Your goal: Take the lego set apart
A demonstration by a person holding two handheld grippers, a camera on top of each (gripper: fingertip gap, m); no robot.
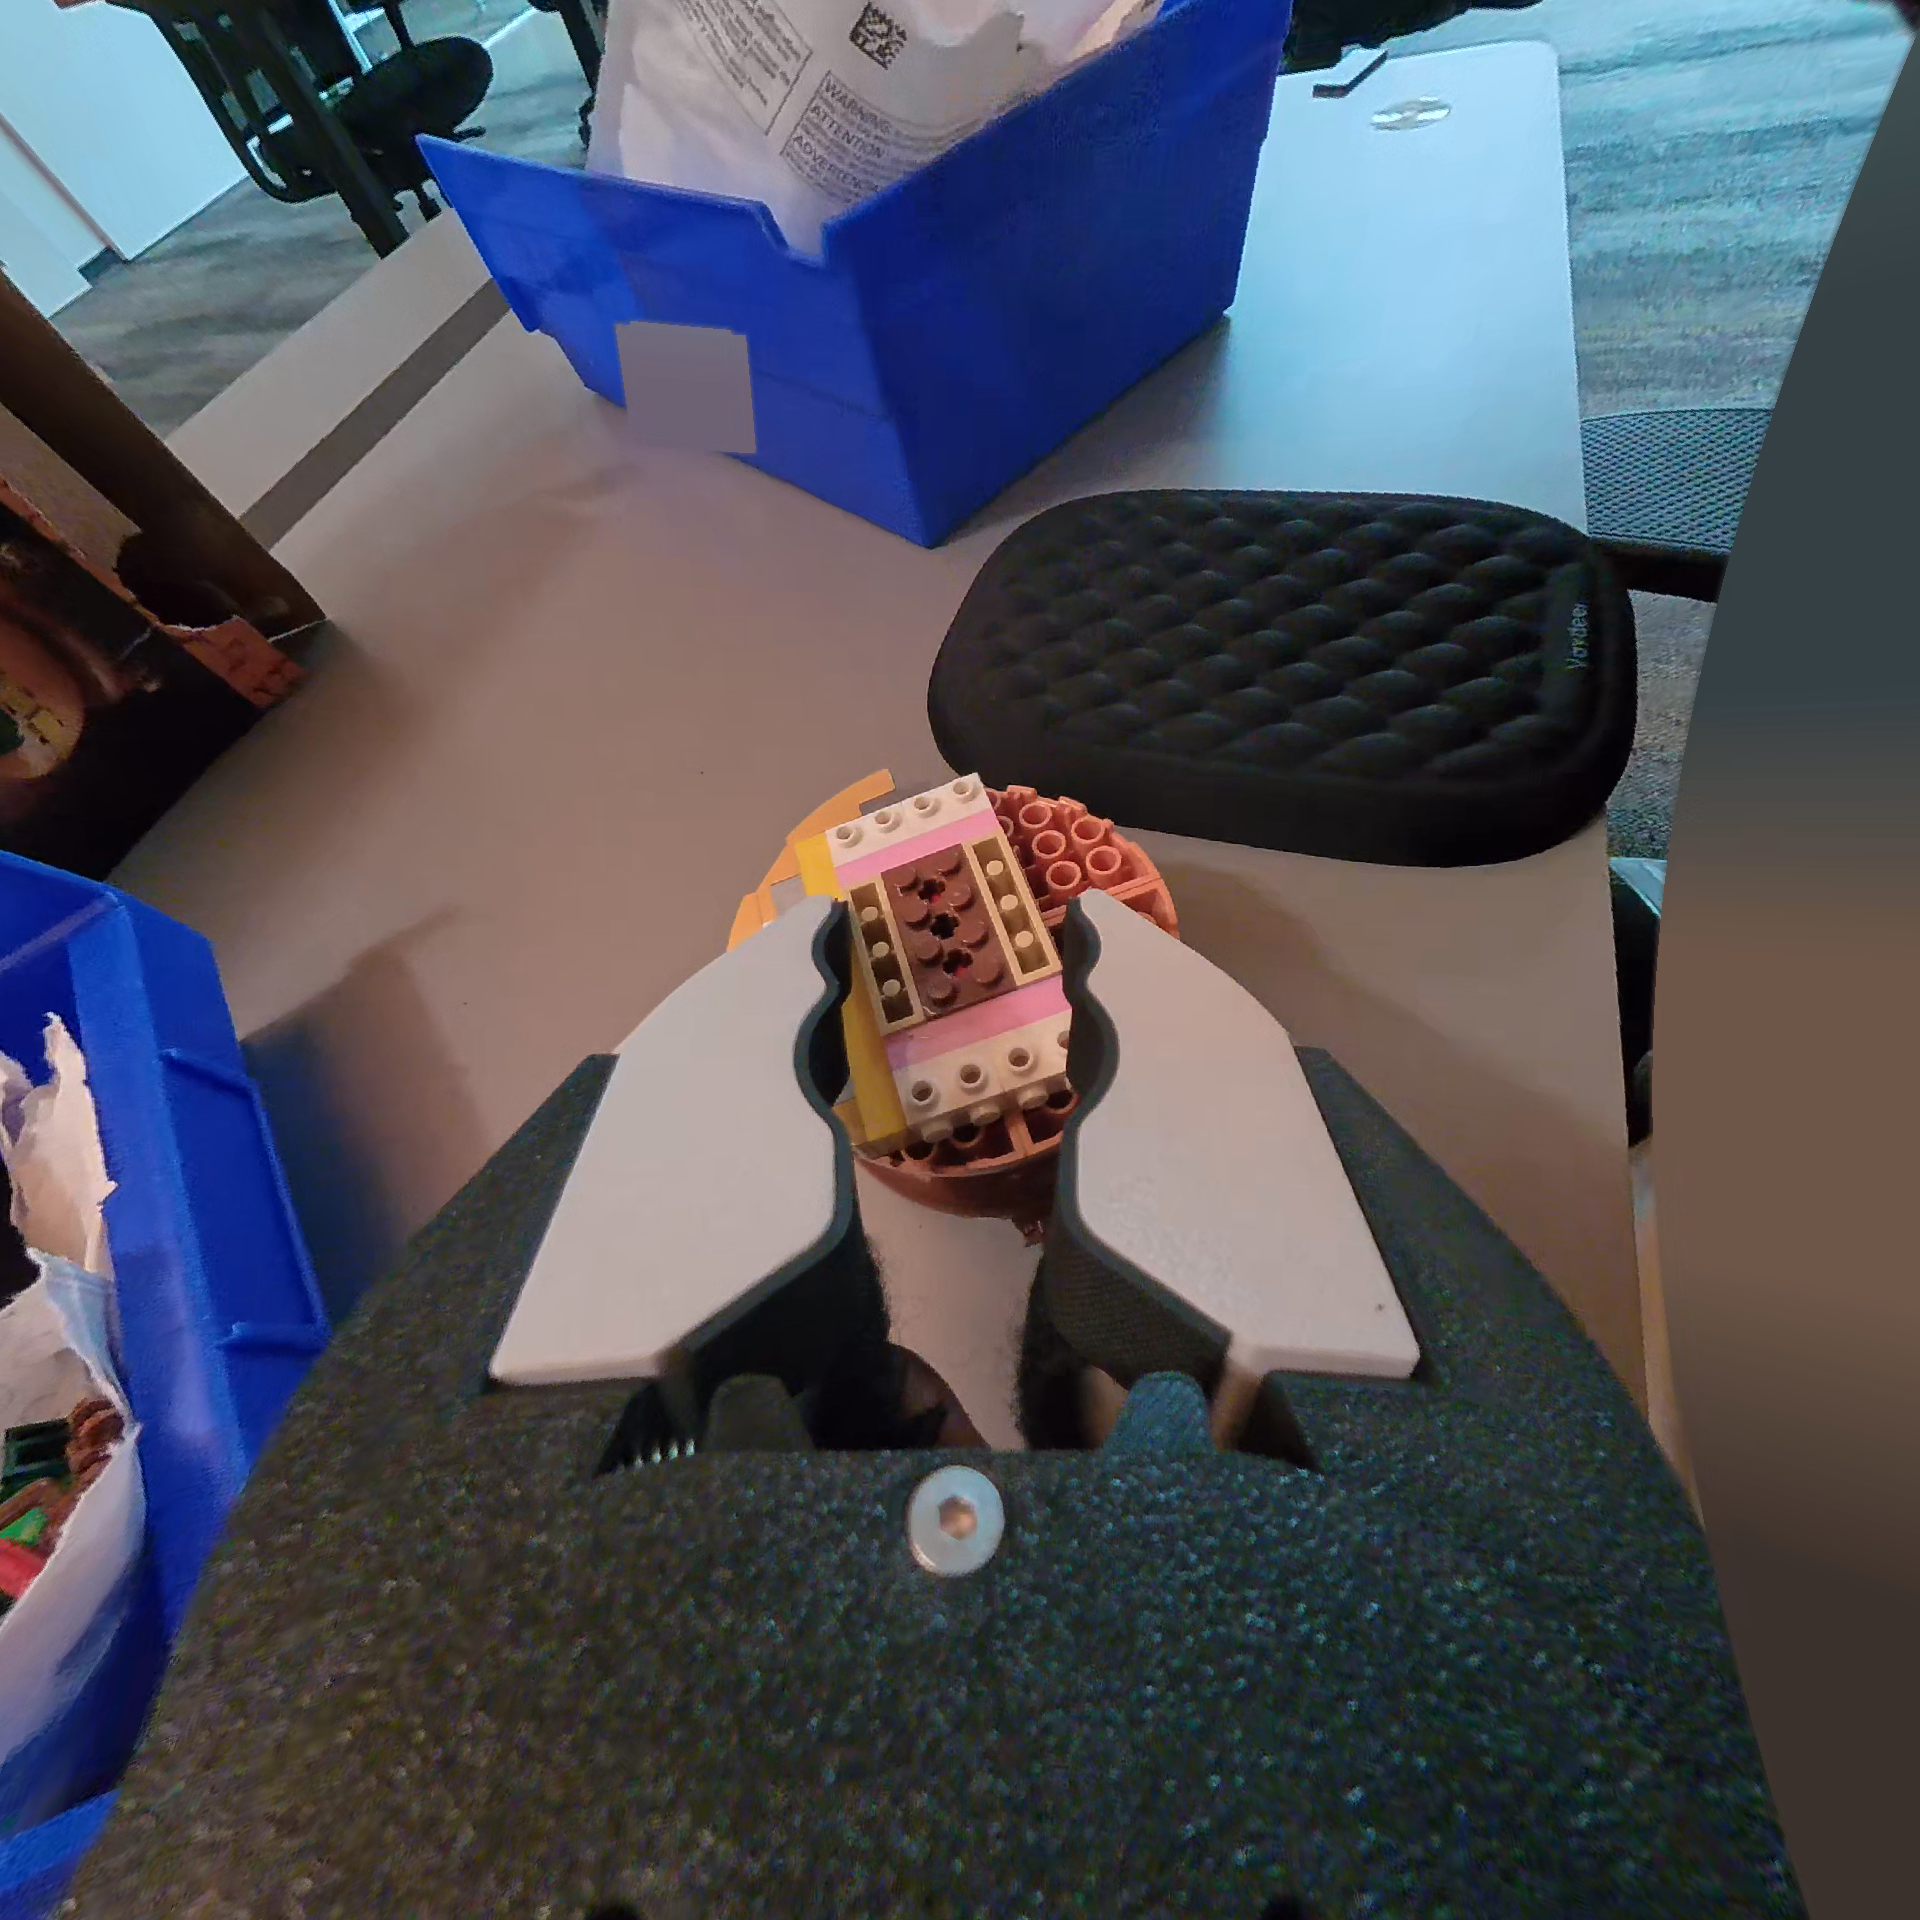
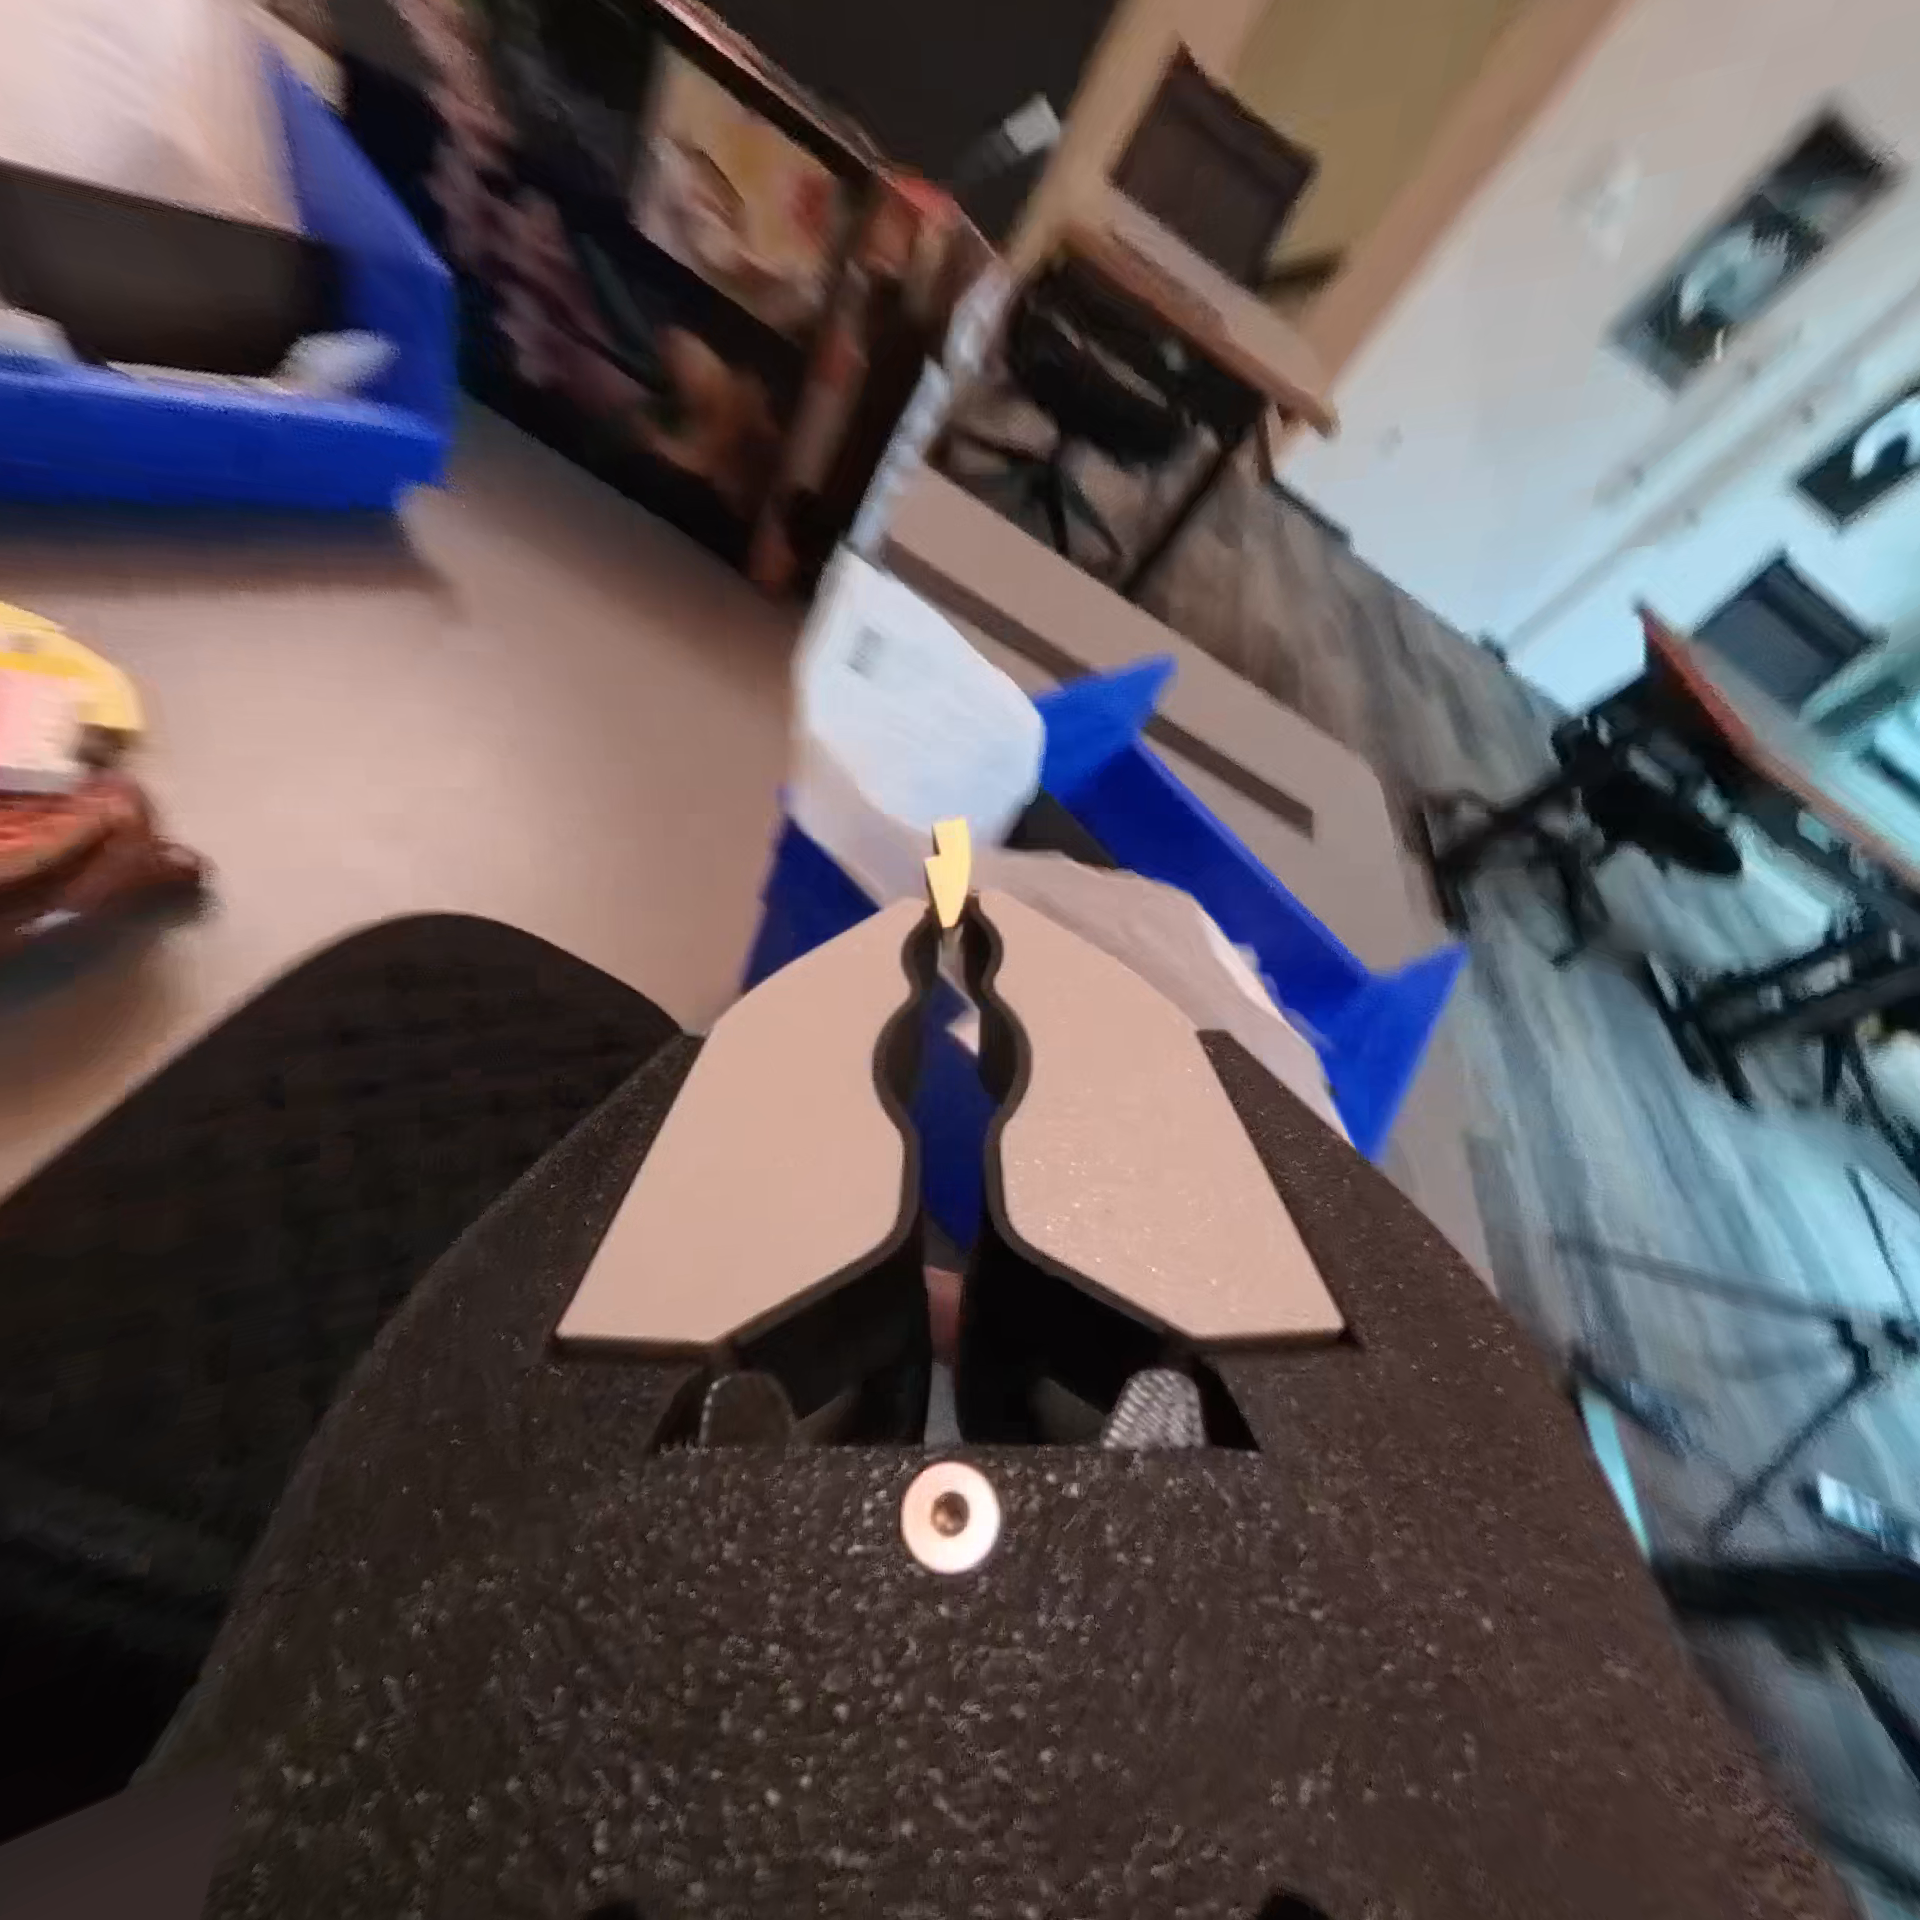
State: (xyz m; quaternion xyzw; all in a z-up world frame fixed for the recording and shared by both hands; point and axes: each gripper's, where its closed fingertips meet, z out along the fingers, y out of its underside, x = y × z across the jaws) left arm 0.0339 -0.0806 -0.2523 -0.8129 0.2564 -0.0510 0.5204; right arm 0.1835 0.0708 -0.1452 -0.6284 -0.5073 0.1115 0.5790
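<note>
The lego set [image 1: 940, 1081] is a block of white, pink, brown, olive and yellow bricks on a round reddish-brown studded base [image 1: 1070, 842], standing on the grey table. My left gripper [image 1: 954, 920] is closed on the block, one finger on each side. In the right wrist view the set shows blurred at the far left [image 2: 62, 727]. My right gripper [image 2: 951, 920] is shut on a small thin yellow piece [image 2: 949, 868] that sticks out past its tips. It holds the piece in the air in front of a blue bin [image 2: 1195, 810].
A blue bin [image 1: 914, 343] with a white printed bag [image 1: 748, 83] stands at the back of the table. A black quilted pad [image 1: 1288, 665] lies to the right of the set. A second blue bin [image 1: 156, 1091] and a dark printed box [image 1: 104, 623] are at the left. Across from one pair of fingers to the other is roughly 25 centimetres.
</note>
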